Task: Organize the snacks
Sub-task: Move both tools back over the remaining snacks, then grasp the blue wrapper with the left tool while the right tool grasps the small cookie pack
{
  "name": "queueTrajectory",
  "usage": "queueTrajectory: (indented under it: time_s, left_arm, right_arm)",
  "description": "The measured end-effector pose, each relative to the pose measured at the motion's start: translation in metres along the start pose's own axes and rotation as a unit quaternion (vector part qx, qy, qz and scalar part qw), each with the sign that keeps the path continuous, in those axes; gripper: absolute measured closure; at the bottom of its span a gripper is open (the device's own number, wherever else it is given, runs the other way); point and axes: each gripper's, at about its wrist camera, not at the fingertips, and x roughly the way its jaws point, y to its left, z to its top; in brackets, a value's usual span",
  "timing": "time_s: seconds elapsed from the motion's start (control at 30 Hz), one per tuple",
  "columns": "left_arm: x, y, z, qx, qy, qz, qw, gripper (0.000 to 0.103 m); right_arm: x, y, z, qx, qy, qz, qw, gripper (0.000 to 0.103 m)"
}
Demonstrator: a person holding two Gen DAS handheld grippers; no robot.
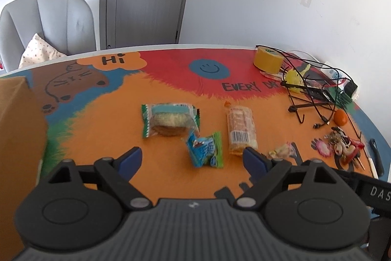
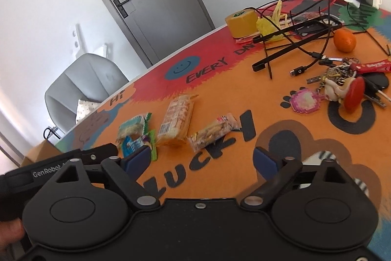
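Bright even daylight, soft shadows, fisheye-bent edges, slight motion blur

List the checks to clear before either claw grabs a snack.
1. Left claw open, nothing in it: ok.
2. Right claw open, nothing in it: ok.
3. Blue-green packet lies ahead between the left fingers, not yet touched: ok.
4. Cookie packet clear of the keys: ok.
5. Cardboard box at the left; open or not: cannot tell.
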Motion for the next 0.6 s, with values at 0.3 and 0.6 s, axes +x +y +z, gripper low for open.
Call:
queueTrajectory:
  time_s: [0.3,0.6]
  left_arm:
    - [0.047,-0.004,0.002,0.000,0.034,-0.007,0.9994,0.037]
    - [0.064,-0.005,0.003,0.010,0.032,-0.005,0.9994,0.049]
  right_arm:
    - [0.041,-0.004,0.012,0.023,0.012,-0.011,1.000,0.037]
    - [0.061,0.004,0.016,0.010,0.015,-0.025,1.000,0.036]
